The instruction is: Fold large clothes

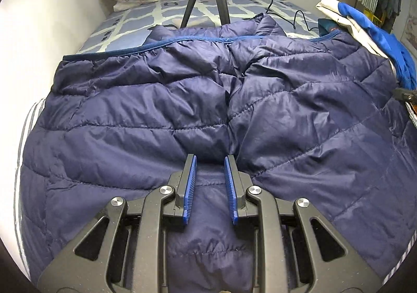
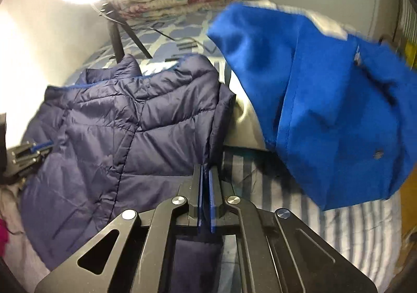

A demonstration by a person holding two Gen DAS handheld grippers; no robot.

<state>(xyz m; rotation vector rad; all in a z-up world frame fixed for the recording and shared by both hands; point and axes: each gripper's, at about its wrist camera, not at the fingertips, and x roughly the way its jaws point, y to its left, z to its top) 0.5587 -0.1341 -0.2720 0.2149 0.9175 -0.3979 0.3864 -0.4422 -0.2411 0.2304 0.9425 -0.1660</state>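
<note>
One navy jacket (image 1: 182, 100) is lying spread on the bed (image 2: 351, 228). L gripper (image 1: 209, 160) is clamping a bunched fold at the near hem; R gripper (image 2: 206, 170), jaws closed, is pinching its side edge. Prob. mid-fold; next needs both lifting together.

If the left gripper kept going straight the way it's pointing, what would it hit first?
Most likely the navy quilted puffer jacket itself. The left gripper already has a fold of it between its pads, and more padded fabric lies directly ahead; depth is hard to judge.
</note>
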